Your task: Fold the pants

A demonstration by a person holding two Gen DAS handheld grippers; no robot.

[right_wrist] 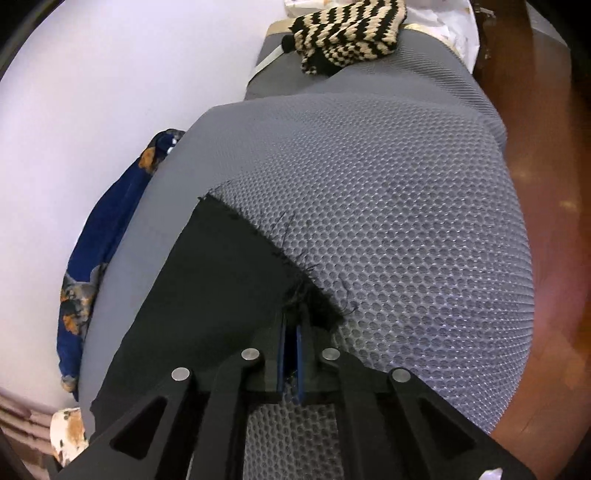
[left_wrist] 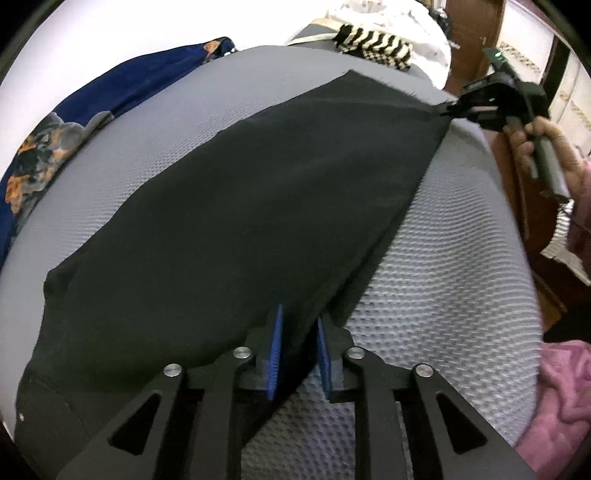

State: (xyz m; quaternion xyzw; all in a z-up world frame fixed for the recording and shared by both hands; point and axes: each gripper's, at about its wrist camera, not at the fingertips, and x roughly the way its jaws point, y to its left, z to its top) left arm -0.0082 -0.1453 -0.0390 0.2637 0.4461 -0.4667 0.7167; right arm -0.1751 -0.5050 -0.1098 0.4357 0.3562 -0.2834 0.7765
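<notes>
Black pants (left_wrist: 236,206) lie spread on a grey mesh mattress (left_wrist: 424,280). My left gripper (left_wrist: 299,325) has its blue pads apart, with the pants' near edge lying between them. My right gripper (right_wrist: 291,325) is shut on the frayed corner of the pants (right_wrist: 221,280) at the leg end. In the left wrist view the right gripper (left_wrist: 454,107) shows at the far right edge of the mattress, pinching the far corner of the pants, held by a hand.
A blue floral cloth (left_wrist: 66,140) lies along the mattress's left edge by the white wall. A black-and-cream zigzag knit (right_wrist: 347,33) sits at the far end. A pink cloth (left_wrist: 569,398) lies at the near right. A wooden floor (right_wrist: 554,221) is on the right.
</notes>
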